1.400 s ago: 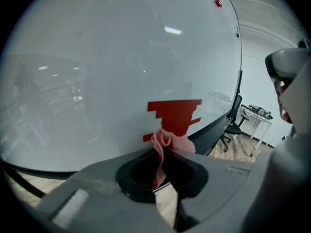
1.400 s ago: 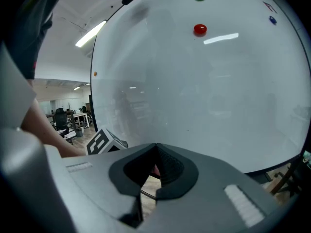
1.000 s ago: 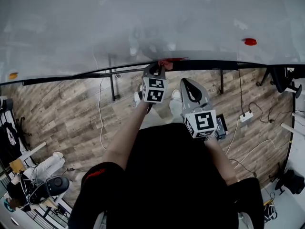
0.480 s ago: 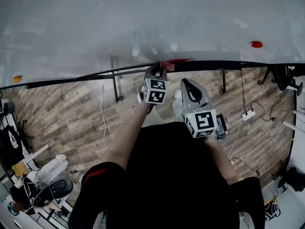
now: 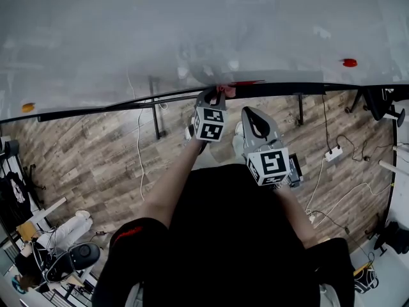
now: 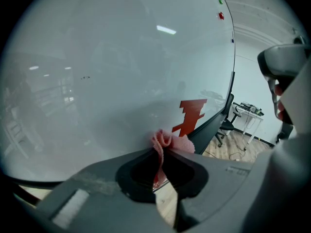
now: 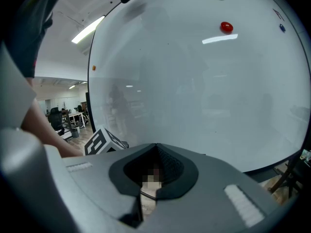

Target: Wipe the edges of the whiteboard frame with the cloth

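Observation:
The whiteboard (image 5: 192, 24) fills the top of the head view, and its black bottom frame edge (image 5: 128, 103) runs across below it. My left gripper (image 5: 216, 94) is shut on a pink cloth (image 5: 224, 90), which is pressed against that edge. In the left gripper view the cloth (image 6: 167, 143) bunches out between the jaws of the left gripper (image 6: 163, 153), against the board just beside the black frame (image 6: 214, 125). My right gripper (image 5: 251, 112) hangs a little lower and to the right, shut with nothing in it. In its own view the right gripper (image 7: 156, 150) faces the board.
A red mark (image 6: 192, 116) sits on the board just past the cloth. A red magnet (image 5: 349, 62) and an orange one (image 5: 27, 107) stick to the board. Black board legs (image 5: 155, 117) stand on the wood floor, with cables and a power strip (image 5: 331, 155) at right.
The cloth and left gripper stay on the bottom frame edge, shifting only slightly. The head view has drifted a little. The right gripper has not moved.

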`<state>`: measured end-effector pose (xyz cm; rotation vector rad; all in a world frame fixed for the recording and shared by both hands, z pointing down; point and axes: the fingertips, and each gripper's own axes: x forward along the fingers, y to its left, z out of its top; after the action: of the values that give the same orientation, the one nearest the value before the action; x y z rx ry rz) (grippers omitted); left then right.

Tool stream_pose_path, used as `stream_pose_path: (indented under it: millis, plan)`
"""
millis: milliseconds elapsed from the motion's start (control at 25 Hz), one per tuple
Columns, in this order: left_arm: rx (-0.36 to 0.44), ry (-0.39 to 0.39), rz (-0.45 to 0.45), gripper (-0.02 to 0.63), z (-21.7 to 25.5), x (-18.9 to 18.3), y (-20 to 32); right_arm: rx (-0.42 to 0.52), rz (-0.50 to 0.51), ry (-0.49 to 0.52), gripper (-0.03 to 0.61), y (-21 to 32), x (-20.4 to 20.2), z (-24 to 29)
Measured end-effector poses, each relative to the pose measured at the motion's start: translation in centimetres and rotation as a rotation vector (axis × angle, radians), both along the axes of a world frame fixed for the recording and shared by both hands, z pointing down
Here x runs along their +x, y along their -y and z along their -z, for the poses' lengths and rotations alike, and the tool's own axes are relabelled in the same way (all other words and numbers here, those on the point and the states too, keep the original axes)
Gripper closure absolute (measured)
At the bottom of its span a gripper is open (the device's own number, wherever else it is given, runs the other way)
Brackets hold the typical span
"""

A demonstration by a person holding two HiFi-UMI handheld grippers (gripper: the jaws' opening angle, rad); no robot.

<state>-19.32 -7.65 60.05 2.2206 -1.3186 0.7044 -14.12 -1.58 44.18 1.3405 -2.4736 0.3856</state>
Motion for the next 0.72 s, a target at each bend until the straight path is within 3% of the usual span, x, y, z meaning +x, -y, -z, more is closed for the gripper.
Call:
stream_pose_path:
  millis: [720]
  plan:
    - [-0.001,-0.015,-0.032,0.586,-0.3,-2.1,-0.4,0.001,-0.024,-0.011,0.577,-0.1,-2.9,-0.2]
